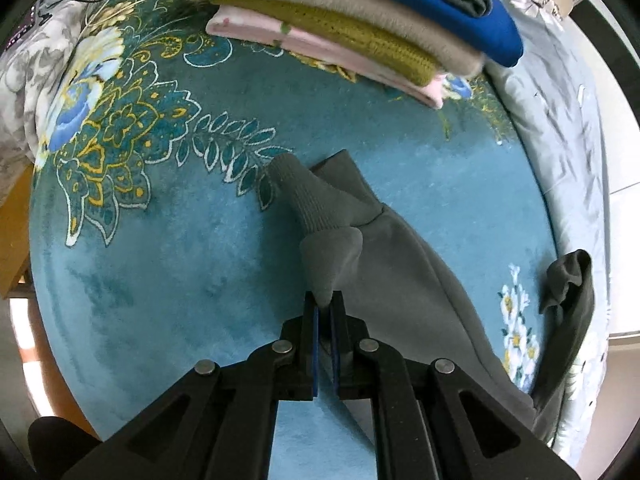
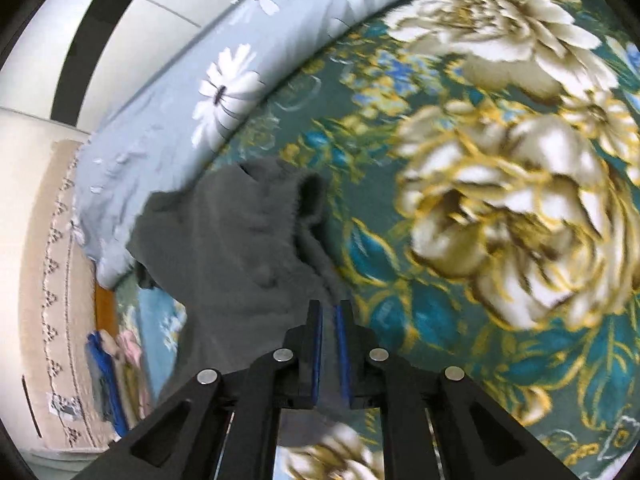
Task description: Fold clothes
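Observation:
A grey sweatshirt (image 1: 404,276) lies across a teal floral blanket (image 1: 168,248). Its ribbed cuff (image 1: 308,196) points away from me. My left gripper (image 1: 325,305) is shut on a fold of the sleeve just behind that cuff. A darker grey fold (image 1: 568,292) of the same garment hangs at the right. In the right wrist view the grey sweatshirt (image 2: 236,240) bunches up with a dark opening at its top. My right gripper (image 2: 329,309) is shut on its edge, cloth showing between the blue pads.
A stack of folded clothes (image 1: 360,20) in pink, olive, beige and blue sits at the far edge of the blanket; the same folded stack (image 2: 116,376) shows at lower left in the right wrist view. A pale blue daisy-print quilt (image 2: 200,92) borders the blanket (image 2: 500,200).

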The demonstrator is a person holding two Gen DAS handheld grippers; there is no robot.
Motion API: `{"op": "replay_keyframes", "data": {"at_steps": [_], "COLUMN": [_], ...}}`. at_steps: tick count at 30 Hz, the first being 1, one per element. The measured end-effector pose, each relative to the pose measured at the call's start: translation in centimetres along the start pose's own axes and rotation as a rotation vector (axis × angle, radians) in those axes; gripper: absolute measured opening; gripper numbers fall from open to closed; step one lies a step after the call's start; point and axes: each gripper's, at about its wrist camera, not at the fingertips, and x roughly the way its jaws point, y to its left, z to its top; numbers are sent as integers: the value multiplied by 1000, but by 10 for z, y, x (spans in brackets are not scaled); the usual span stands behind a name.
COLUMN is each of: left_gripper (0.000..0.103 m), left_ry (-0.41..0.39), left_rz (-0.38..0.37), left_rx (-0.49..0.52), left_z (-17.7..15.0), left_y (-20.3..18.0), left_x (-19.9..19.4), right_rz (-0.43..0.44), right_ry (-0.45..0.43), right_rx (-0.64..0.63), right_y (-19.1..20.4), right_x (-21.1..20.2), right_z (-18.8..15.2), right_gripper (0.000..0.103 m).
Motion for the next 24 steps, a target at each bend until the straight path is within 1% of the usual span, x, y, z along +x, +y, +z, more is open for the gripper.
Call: {"op": "replay_keyframes", "data": {"at_steps": [2,3,4,5,6,8,9,13,16,20,22,24], "left_gripper": [7,11,20,24,32,33,33,34,34,34,34,34], "left_ry": [-13,-24,-35,-43,-51,-68,-76,-104,-139,-169,-172,-176], "left_rz": [-18,-22,-26,-33,-44,-59,-64,-64,-76,-70,-64,-62], "left_rx": [-1,-4,-9,-18,-30,-47,-55,-66,-60,-58,-60,-54], "left_z": [-1,-2,-2,-2,-3,-5,-6,-7,-11,-14,-15,-16], "left_y": [0,0,1,2,3,5,6,4,2,0,0,-2], "left_x": [-4,-7,-10,-12,-14,-19,-21,-26,-32,-37,-37,-38], "right_rz": [35,53,72,90,114,190,210,220,261,329,317,301], "right_ry": [-19,-29,-39,-49,-56,-48,-36,14,35,42,47,61], "right_rx": [18,29,41,53,76,153,180,273,317,278,251,264], "right_y": [5,7,9,11,12,7,5,-6,-12,-2,1,-3], "right_x": [3,4,6,7,11,25,33,67,83,90,93,103], "right_z": [8,12,16,21,25,37,42,56,61,68,72,75], "right_gripper": [10,10,11,18,33,54,55,55,55,55,55,55]}}
